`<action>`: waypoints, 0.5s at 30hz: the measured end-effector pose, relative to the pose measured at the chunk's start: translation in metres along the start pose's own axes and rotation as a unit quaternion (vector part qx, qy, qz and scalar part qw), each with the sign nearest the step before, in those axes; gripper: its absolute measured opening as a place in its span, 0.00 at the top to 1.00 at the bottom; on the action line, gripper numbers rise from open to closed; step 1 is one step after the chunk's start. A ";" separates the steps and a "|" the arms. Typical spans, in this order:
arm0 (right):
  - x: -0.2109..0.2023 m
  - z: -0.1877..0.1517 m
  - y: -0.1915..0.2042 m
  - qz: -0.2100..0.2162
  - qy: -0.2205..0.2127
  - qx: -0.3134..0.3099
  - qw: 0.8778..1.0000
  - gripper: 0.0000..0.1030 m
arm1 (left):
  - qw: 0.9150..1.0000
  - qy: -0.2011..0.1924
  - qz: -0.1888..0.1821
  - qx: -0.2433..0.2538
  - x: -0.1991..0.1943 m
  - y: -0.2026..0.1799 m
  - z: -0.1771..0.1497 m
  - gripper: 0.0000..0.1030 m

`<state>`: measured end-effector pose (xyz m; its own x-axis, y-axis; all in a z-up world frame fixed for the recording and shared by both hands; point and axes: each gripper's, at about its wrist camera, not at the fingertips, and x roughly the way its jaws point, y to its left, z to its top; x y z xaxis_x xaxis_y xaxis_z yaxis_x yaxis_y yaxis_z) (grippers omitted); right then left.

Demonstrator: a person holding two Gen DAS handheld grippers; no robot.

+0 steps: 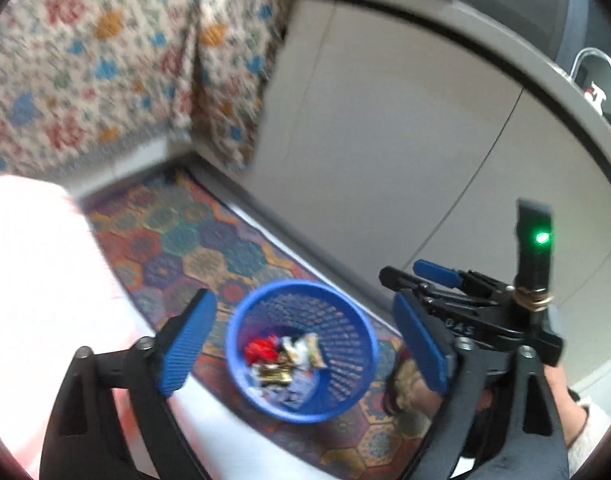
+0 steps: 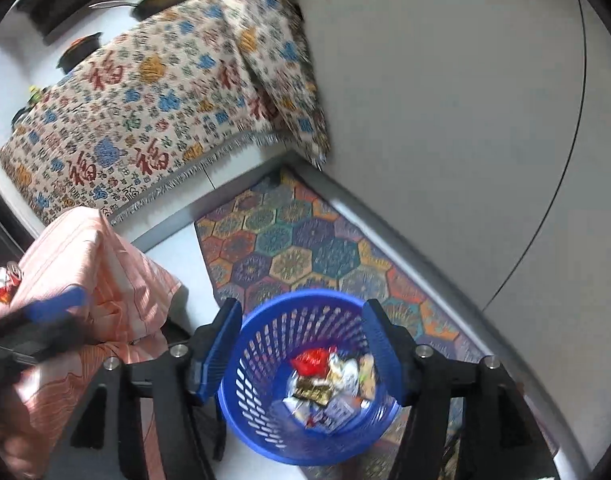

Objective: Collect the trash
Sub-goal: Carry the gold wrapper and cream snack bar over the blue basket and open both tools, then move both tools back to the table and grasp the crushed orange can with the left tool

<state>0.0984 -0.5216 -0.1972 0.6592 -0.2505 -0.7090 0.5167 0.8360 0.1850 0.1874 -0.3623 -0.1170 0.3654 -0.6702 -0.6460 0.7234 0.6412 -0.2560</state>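
Left wrist view looks down over a round blue plastic basket (image 1: 301, 350) with perforated walls, standing on a hexagon-patterned woven rug (image 1: 209, 248) beside pale grey cabinet doors (image 1: 385, 128). The left gripper (image 1: 305, 354) hangs above it with its ribbed blue pads well apart and nothing between them; the basket only shows through the gap from below. At the basket's bottom lies the collected trash (image 1: 285, 356): a crumpled red wrapper, shiny foil pieces and pale paper scraps, probably dropped in from above, which would explain why both claws sit over the rim. The right gripper (image 2: 303, 354) also stands apart and empty, framing the basket mouth in its own view. A patterned fringed cloth (image 2: 137, 120) drapes the counter behind, soft and heavily printed. To the left, a salmon-striped fabric cover (image 2: 89, 264) wraps a boxy shape, and a red drink can (image 2: 7, 280) stands just beside it, seemingly trash not yet collected.
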 end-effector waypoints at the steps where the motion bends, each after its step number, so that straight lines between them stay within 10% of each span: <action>1: -0.003 -0.001 0.006 -0.002 -0.006 -0.009 1.000 0.36 | 1.000 -0.006 0.015 0.001 -0.015 0.007 -0.003 0.07; 7: -0.023 -0.017 0.071 -0.004 -0.030 -0.105 0.994 0.34 | 0.989 0.013 0.144 -0.010 -0.087 0.076 -0.039 0.06; 15: -0.061 -0.038 0.229 0.090 0.006 -0.218 0.972 0.34 | 0.948 0.042 0.304 -0.085 -0.151 0.219 -0.102 0.06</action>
<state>0.1560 -0.2961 -0.1377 0.7101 -0.0778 -0.6998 0.1118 0.9937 0.0030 0.2307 -0.0830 -0.1492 0.6311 -0.1302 -0.7647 0.2864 0.9553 0.0737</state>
